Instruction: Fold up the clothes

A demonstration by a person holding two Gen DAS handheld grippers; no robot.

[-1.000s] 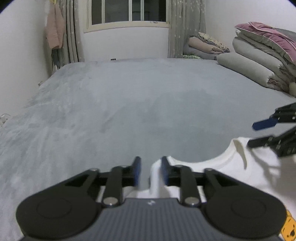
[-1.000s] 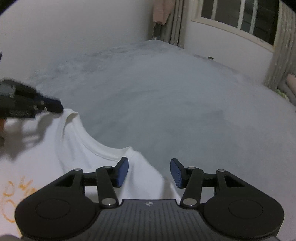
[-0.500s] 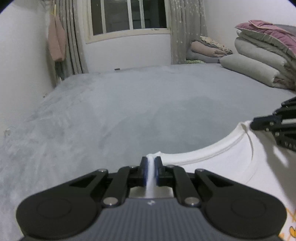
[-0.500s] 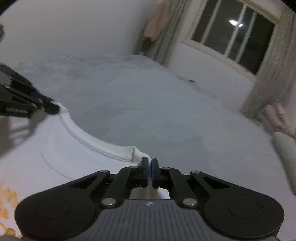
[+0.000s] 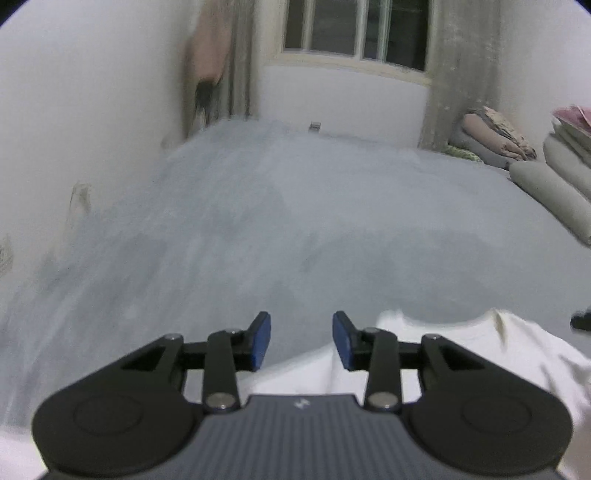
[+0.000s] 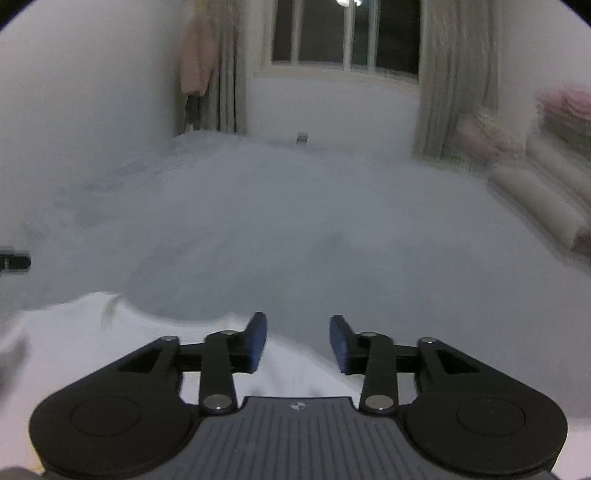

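A white T-shirt (image 5: 461, 347) lies on the grey bed cover (image 5: 295, 221), its neckline edge toward the window. In the left wrist view my left gripper (image 5: 301, 341) is open and empty, just left of the shirt's upper edge. In the right wrist view my right gripper (image 6: 297, 341) is open and empty, over the shirt's (image 6: 110, 339) right upper edge. A tip of the right gripper shows at the left view's right edge (image 5: 581, 321); a tip of the left gripper shows at the right view's left edge (image 6: 14, 260). Both views are blurred.
Stacked quilts and pillows (image 5: 554, 173) lie along the bed's right side. A window with curtains (image 5: 354, 33) is at the far wall, a pink garment (image 5: 208, 48) hangs at the left. A white wall (image 5: 74, 110) borders the bed's left side.
Both grippers were shut on the shirt's shoulder edges half a second ago; now both have opened and let go. The shirt lies flat and the views have swung toward the window.
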